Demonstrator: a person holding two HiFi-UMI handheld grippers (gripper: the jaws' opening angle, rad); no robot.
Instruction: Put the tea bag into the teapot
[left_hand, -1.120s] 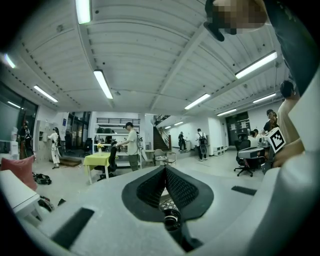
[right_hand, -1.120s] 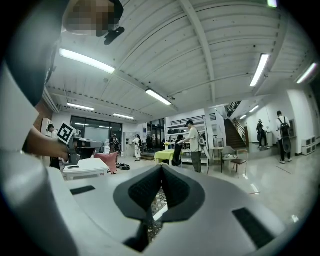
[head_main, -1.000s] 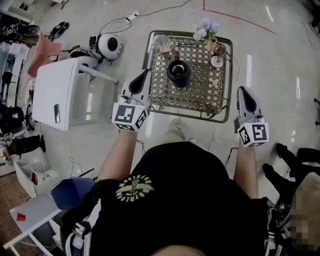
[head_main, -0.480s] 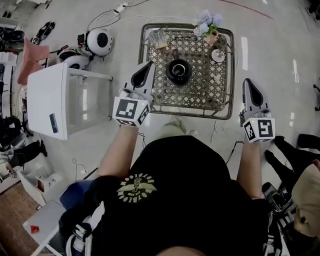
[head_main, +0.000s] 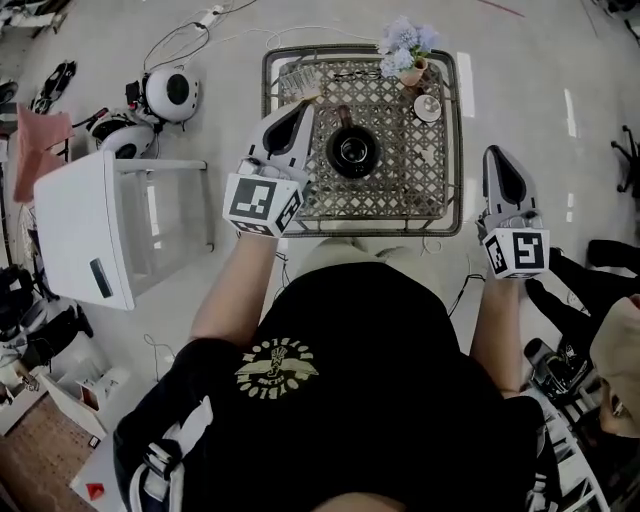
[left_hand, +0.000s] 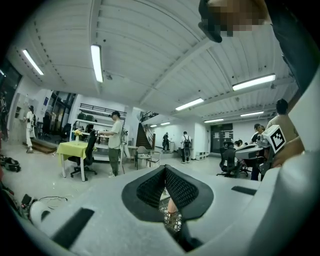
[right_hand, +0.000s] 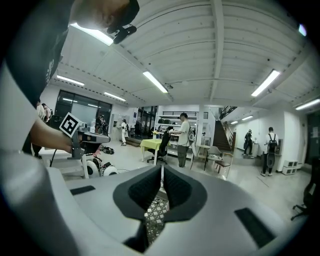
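Note:
A black teapot (head_main: 353, 152) with its top open stands in the middle of a low lattice-top table (head_main: 440, 190). Pale paper packets (head_main: 297, 78) that may be tea bags lie at the table's far left corner. My left gripper (head_main: 303, 106) is shut and empty, hovering over the table's left edge, just left of the teapot. In the left gripper view its jaws (left_hand: 165, 167) meet at the tip, with lattice showing below them. My right gripper (head_main: 497, 154) is shut and empty, off the table's right side. The right gripper view (right_hand: 162, 166) shows closed jaws too.
A pot of pale flowers (head_main: 405, 58) and a small cup on a saucer (head_main: 428, 107) stand at the table's far right. A white cabinet (head_main: 85, 225) and round white devices (head_main: 170, 92) with cables lie on the floor to the left. Someone's legs (head_main: 590, 290) are at right.
Both grippers have moved forward toward the table. The left one has gone from short of the table's near left corner to over its left edge beside the teapot.

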